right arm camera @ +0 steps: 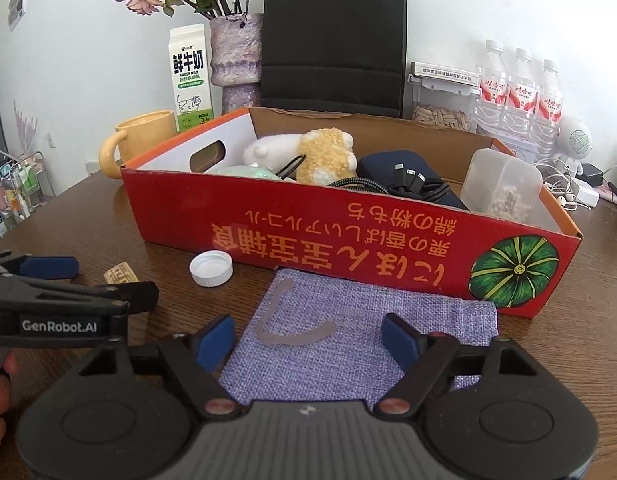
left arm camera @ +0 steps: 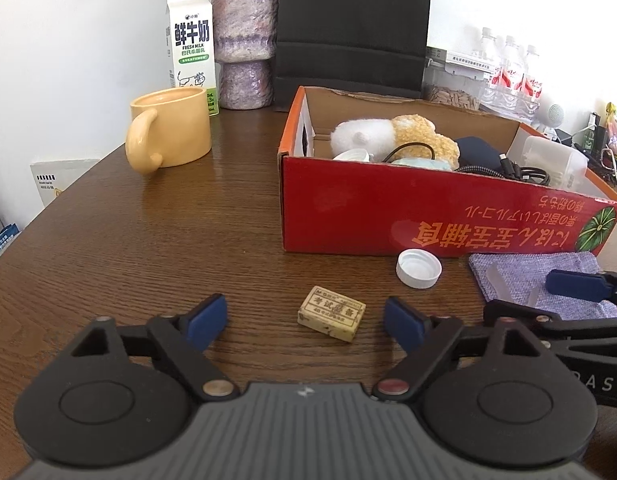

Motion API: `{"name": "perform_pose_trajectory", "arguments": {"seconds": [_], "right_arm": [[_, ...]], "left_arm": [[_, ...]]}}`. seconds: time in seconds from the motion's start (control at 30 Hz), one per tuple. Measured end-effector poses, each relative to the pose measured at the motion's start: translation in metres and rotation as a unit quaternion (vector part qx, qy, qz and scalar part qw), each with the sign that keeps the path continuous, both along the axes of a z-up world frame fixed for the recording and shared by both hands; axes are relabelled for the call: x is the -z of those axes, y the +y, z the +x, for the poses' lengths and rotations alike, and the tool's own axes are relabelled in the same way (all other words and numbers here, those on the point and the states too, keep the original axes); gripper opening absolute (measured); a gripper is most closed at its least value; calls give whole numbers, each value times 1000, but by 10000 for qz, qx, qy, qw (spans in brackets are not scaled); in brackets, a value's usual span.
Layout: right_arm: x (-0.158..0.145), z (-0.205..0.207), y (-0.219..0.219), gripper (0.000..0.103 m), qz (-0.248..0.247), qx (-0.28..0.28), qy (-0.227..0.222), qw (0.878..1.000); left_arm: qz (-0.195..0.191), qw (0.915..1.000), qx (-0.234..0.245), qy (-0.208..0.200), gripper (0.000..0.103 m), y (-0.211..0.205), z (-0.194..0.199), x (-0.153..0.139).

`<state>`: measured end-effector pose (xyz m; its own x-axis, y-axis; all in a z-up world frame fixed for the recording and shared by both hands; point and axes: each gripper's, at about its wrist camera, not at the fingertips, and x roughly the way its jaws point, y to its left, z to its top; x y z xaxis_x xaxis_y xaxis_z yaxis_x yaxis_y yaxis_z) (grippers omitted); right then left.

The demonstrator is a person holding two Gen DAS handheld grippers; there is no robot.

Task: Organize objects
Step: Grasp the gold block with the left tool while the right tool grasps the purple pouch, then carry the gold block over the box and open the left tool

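A small worn eraser (left arm camera: pixel 331 318) lies on the brown table (left arm camera: pixel 148 240) between the pads of my left gripper (left arm camera: pixel 304 322), which is open and touches nothing. A white bottle cap (left arm camera: pixel 418 268) sits just beyond it, in front of the red cardboard box (left arm camera: pixel 388 208). My right gripper (right arm camera: pixel 308 340) is open and hangs low over a flat purple cloth pouch (right arm camera: pixel 348 344) with a grey cord on it; its pads straddle the pouch without pinching it. The box (right arm camera: pixel 308 240) holds a plush toy (right arm camera: pixel 324 152), cables, a dark case and a plastic container.
At the back left stand a yellow mug (left arm camera: pixel 176 130), a milk carton (left arm camera: pixel 192 48) and a purple vase (left arm camera: pixel 244 44). A black bag (left arm camera: pixel 352 20) stands behind the box, and water bottles (right arm camera: pixel 520 88) and loose cables crowd the back right. The two grippers sit close, side by side.
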<state>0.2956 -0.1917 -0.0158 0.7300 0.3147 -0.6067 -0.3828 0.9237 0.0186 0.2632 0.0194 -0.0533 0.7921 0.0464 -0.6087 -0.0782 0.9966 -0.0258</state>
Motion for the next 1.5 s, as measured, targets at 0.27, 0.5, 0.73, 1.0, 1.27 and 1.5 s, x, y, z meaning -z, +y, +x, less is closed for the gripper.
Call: {"name": "perform_pose_trajectory", "arguments": {"seconds": [0.27,0.5,0.73,1.0,1.27,1.5], "right_arm": [[-6,-13,3,6,259,-493,-169,9983],[-11,-19,0,2,418,-535,-318,9972],[-16,-25,-3,2,509,-524,-473,9962],[-26,-35,-13,2,707,-461,-668,9942],[-41,-44,-24,2,904,-414,-873,9912],[-60,-40,-30,2,1001,-386,-1118,9879]], "left_arm": [[-255,9986,429,-194,35,-5,-5,-3],[-299,9988,332,-194,35,-1,-5,-2],[-160,9990,271,-306,35,-6,-12,-4],[-123,9988,139,-452,35,-12,-24,-16],[-113,9980,194,-596,35,-20,-32,-37],[-81,9961,254,-847,35,-30,-22,-65]]}}
